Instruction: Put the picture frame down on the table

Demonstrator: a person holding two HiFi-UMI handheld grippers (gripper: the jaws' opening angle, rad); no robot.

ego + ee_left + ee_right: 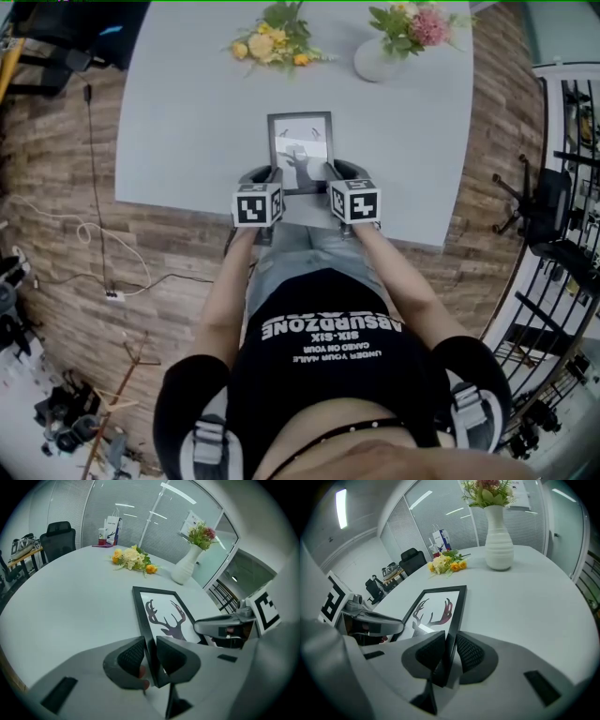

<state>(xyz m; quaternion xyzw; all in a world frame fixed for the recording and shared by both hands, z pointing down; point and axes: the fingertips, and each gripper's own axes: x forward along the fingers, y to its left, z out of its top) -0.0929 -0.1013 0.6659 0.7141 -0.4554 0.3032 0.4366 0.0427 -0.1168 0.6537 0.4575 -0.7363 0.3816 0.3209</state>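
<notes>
A black rectangular picture frame holding a stag-antler print sits face up over the pale grey tabletop, near the edge closest to the person. In the head view its long axis runs from 6 to 12 o'clock, with the print's antlers pointing toward 12 o'clock, away from the person.

The left claw is clamped on the frame's left long edge close to the near corner, its ribbed pads pressed against both sides of the black moulding. The right claw grips the right long edge in the same way. Both claws hold the frame's near end. Whether its far short edge rests on the tabletop cannot be made out.

Beyond the frame, a bouquet of yellow and white flowers lies on the tabletop at about 11 o'clock. A white ribbed vase of pink and green flowers stands upright at about 1 o'clock. Both are well apart from the frame.
</notes>
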